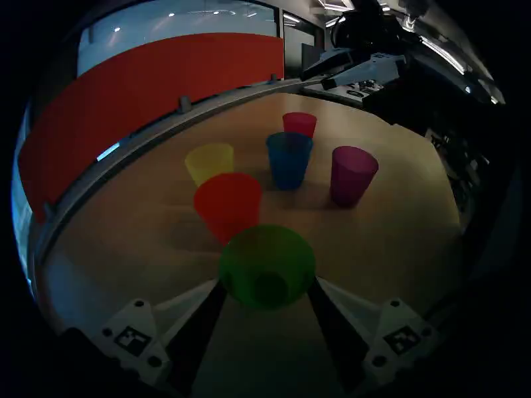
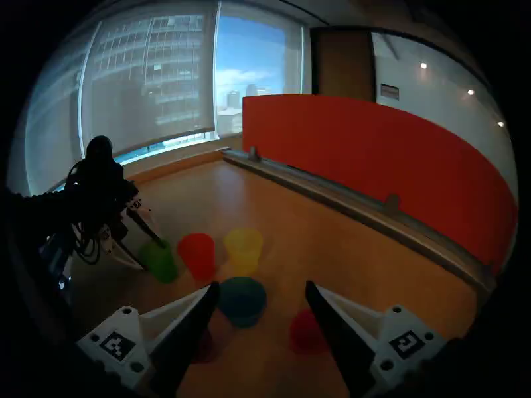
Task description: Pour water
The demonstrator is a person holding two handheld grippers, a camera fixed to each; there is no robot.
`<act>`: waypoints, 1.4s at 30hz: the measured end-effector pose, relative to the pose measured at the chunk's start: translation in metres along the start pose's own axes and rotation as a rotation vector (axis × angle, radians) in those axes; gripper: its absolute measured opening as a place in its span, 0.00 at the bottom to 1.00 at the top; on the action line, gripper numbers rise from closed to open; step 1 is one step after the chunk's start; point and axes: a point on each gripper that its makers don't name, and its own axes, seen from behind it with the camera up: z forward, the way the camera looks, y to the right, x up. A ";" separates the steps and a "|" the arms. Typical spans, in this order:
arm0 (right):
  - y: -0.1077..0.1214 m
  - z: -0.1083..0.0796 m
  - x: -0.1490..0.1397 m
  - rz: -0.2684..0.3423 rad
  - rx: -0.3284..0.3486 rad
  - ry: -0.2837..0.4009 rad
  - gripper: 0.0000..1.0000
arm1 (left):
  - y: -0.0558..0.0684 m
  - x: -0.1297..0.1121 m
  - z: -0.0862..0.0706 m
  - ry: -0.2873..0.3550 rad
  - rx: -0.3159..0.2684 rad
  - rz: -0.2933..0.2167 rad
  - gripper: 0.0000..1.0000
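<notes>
Six plastic cups stand upright on the wooden table [image 1: 398, 239], and we take them nearest first, as the left gripper view has them. Closest to us, the green cup [image 1: 267, 264] sits between the fingers of the left gripper [image 1: 265, 284]. Both fingers press against its sides, so we count it as gripped. Whether its base is off the wood we cannot tell.

Just behind it stands the red cup [image 1: 227, 202], with the yellow cup [image 1: 210, 161] a little farther back on the left. The blue cup [image 1: 289, 158] is near the middle of the group, the purple cup [image 1: 352, 174] is to its right, and the crimson cup [image 1: 300, 123] is farthest. Whether any cup holds water we cannot tell.

In the right gripper view, the right gripper [image 2: 261, 286] has its fingers spread wide with nothing between them; the blue cup lies just ahead of the gap, untouched. Beyond the cups, a red partition [image 2: 398, 159] runs along the table's far edge, and windows [image 2: 159, 79] lie farther off.
</notes>
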 end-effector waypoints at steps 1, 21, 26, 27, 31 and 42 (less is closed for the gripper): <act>0.000 0.000 0.000 0.001 0.000 0.000 1.00 | 0.000 0.000 0.001 0.000 -0.002 0.000 0.85; 0.003 0.002 -0.004 0.006 -0.005 -0.004 1.00 | 0.000 0.005 0.016 0.003 -0.002 -0.006 0.84; 0.003 0.002 -0.005 0.008 -0.003 -0.005 1.00 | 0.002 0.006 0.016 0.017 -0.014 -0.006 0.83; 0.003 0.002 -0.005 0.009 -0.003 -0.006 1.00 | 0.002 0.007 0.016 0.020 -0.014 -0.008 0.83; 0.003 0.004 -0.005 0.009 -0.002 -0.009 1.00 | 0.001 0.008 0.014 0.032 -0.013 -0.020 0.83; 0.001 0.006 -0.004 0.009 -0.002 -0.010 1.00 | -0.005 0.039 -0.010 0.142 0.015 -0.032 0.83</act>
